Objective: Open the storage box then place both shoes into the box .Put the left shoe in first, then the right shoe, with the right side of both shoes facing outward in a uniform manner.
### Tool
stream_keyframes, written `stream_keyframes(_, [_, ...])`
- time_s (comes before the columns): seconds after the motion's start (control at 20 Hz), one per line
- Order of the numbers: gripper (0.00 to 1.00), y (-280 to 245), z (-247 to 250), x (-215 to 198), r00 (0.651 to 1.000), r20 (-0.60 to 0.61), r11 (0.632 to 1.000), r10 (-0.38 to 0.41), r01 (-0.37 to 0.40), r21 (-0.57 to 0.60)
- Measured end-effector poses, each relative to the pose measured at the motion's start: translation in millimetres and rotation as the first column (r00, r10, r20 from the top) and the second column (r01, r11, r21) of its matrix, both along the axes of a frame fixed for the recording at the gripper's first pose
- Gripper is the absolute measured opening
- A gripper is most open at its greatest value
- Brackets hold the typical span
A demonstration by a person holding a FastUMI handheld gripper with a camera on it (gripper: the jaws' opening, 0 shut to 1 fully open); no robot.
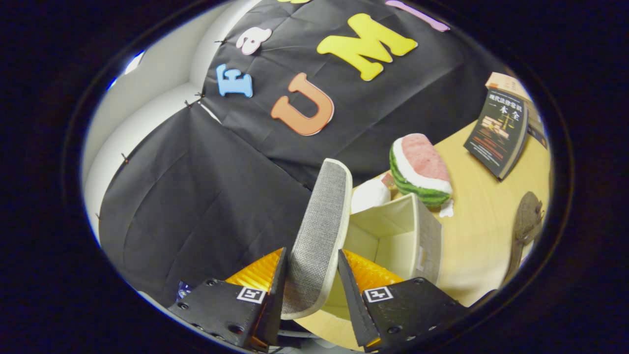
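The gripper [309, 275] has its two fingers around the lid [319, 231] of the storage box [408, 236]. The lid stands raised between them, its grey woven face toward the left finger and its pale rim toward the right finger. Whether both fingers actually press on the lid cannot be told; a narrow gap seems to show on the right side.

The storage box sits just ahead of the right finger, open, its pale inner walls visible. It rests on a light wooden table [481, 246].

Beyond the box, touching or nearly touching its far corner, lies a watermelon-slice plush [420, 169], with a white rounded object [369, 195] beside it, just behind the lid. Farther off to the right a dark book [497, 132] lies on the table. A brown shoe [525, 226] lies well to the right of the box, apart from it.
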State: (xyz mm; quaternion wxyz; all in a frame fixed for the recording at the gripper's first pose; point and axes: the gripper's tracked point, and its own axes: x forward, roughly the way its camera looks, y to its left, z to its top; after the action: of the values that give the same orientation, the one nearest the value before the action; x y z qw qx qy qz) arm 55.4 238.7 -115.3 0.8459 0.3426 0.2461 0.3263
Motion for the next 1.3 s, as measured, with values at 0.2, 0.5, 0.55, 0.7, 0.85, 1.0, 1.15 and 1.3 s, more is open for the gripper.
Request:
stream_keyframes(0.2, [0.58,35.0,27.1,4.7,0.996,0.066,0.997,0.063,-0.060,-0.041])
stream_keyframes(0.5, [0.53,114.5,66.3,2.2,0.963,0.187,0.972,0.194,-0.163,-0.169])
stream_keyframes(0.55, [0.52,128.1,64.1,4.2,0.960,0.185,0.966,0.212,-0.178,-0.187])
stream_keyframes(0.7, [0.49,159.7,54.6,2.4,0.957,0.147,0.953,0.250,-0.216,-0.211])
stream_keyframes(0.85, [0.49,174.8,56.1,-2.6,0.952,0.156,0.943,0.262,-0.218,-0.253])
stream_keyframes(1.0, [0.28,156.0,48.7,13.7,0.969,0.189,0.938,0.159,-0.089,-0.334])
stream_keyframes(1.15, [0.14,119.9,50.4,7.7,0.979,0.182,0.940,0.089,-0.023,-0.341])
stream_keyframes(1.3, [0.14,60.5,50.4,2.9,0.979,0.204,0.915,0.010,0.073,-0.396])
